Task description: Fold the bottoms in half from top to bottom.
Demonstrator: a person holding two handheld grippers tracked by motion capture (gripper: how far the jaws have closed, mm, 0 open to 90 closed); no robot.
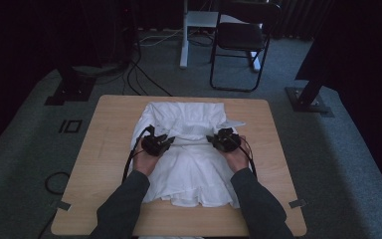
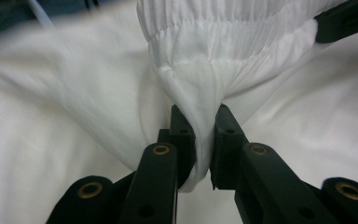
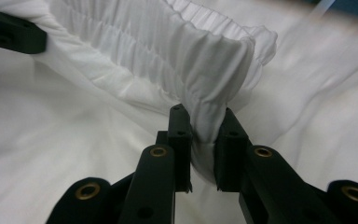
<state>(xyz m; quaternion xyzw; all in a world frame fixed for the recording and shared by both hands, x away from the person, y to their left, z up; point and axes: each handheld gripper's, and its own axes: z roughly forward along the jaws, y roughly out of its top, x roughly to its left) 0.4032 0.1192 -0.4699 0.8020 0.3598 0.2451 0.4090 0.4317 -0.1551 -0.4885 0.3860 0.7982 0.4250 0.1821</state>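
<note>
A white garment (image 1: 189,164) with a gathered elastic band lies spread over the middle of the wooden table (image 1: 109,144). My left gripper (image 1: 171,141) pinches the left end of that band; in the left gripper view the white fabric (image 2: 205,121) is squeezed between the black jaws of the left gripper (image 2: 201,122). My right gripper (image 1: 211,139) grips the band's right end, and in the right gripper view the pleated band (image 3: 200,88) runs down into the closed jaws of the right gripper (image 3: 203,122). The band is stretched between the two grippers, lifted off the rest of the cloth.
A black folding chair (image 1: 241,40) and a white stand (image 1: 184,45) are on the carpet beyond the table. Cables (image 1: 139,79) trail on the floor at the back left. Bare wood (image 1: 278,149) shows on both sides of the garment.
</note>
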